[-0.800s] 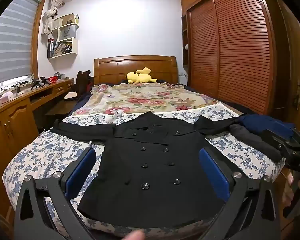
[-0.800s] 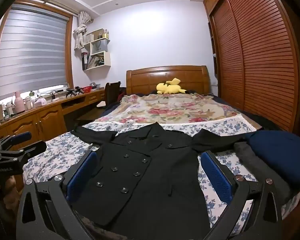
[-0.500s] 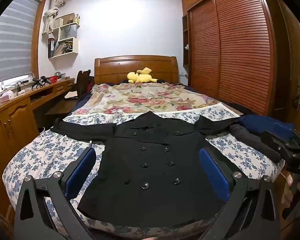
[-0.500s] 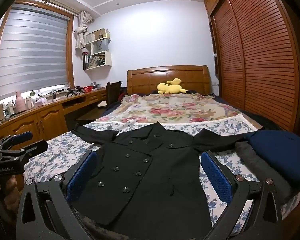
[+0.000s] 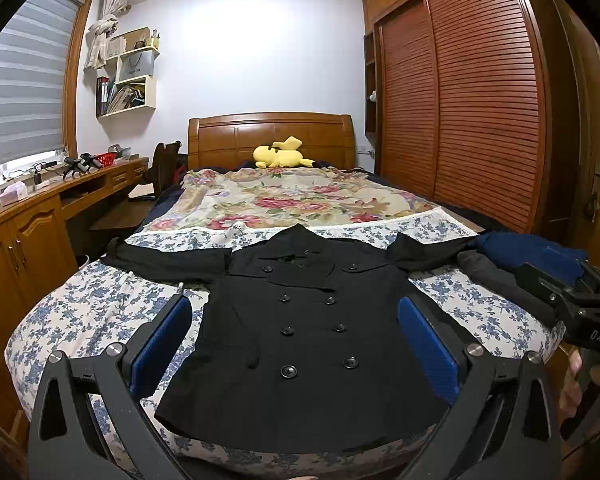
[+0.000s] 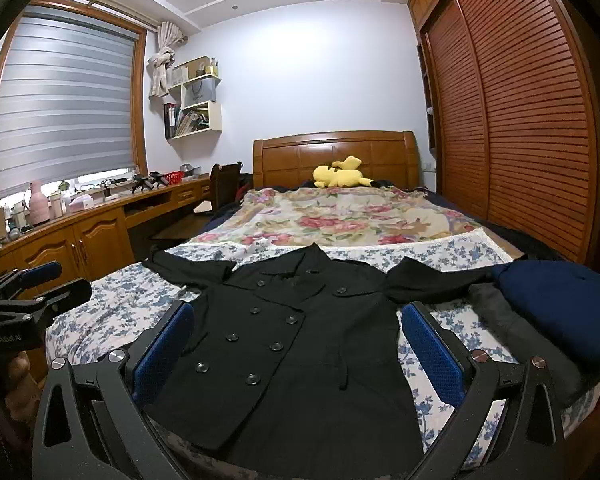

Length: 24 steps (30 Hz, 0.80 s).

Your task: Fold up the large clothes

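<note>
Left claw hangs above the foot of the bed, blue pads spread as wide as they go, nothing between them but air. Right claw is the same story: pads splayed apart, gripping nothing, held a little off to the side of its partner. In the left wrist view you catch the right claw poking in at the right edge, with a hand wrapped on its handle; the right wrist view shows the left claw at the left edge.

Straight ahead of both claws lies the black double-breasted coat, front up, buttoned, collar toward the headboard, hem toward the foot of the bed. Both sleeves are stretched out sideways. It lies flat on the blue floral bedsheet, not folded yet.

At the coat's right sleeve sits a dark grey garment, and just beyond it a navy blue garment, both bunched near the bed's right edge.

Further up the bed, a rose-patterned blanket covers the mattress, and a yellow plush toy rests against the wooden headboard. Along the left wall runs a wooden surface under the blinds, cluttered with bottles and a red basket, a chair pushed up to it. Louvred wardrobe doors fill the right wall.
</note>
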{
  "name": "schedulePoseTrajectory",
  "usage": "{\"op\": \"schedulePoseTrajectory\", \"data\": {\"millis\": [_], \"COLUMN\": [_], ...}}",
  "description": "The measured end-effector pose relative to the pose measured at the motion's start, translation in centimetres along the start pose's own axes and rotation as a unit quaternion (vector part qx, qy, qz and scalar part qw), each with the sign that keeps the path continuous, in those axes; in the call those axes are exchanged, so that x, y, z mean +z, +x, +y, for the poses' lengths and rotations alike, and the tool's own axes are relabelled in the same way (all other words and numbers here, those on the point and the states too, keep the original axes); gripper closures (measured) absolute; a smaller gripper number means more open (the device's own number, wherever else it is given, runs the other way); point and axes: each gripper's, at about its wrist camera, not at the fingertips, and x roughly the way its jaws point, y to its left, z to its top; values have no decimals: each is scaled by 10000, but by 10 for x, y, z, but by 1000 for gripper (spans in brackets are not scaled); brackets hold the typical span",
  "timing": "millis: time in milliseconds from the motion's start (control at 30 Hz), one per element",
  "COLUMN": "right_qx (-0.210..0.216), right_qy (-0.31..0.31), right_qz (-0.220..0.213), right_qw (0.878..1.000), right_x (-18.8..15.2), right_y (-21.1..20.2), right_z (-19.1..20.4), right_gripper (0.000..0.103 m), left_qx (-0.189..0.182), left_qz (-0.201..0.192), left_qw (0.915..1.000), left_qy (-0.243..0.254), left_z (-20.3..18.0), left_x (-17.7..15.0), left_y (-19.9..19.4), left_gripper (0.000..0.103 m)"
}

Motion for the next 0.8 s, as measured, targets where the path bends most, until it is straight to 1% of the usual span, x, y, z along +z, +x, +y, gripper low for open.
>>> {"op": "schedulePoseTrajectory", "data": {"millis": [800], "right_qx": [-13], "right_qy": [33], "right_qz": [35], "right_qw": [10000], "right_x": [0], "right_y": [0], "right_z": [-2], "right_gripper": [0], "left_qx": [26], "left_qz": [-19], "left_qw": [10000], "left_qy": [1], "left_z": [4], "left_x": [-1], "left_y": [-3], "left_gripper": [0]}}
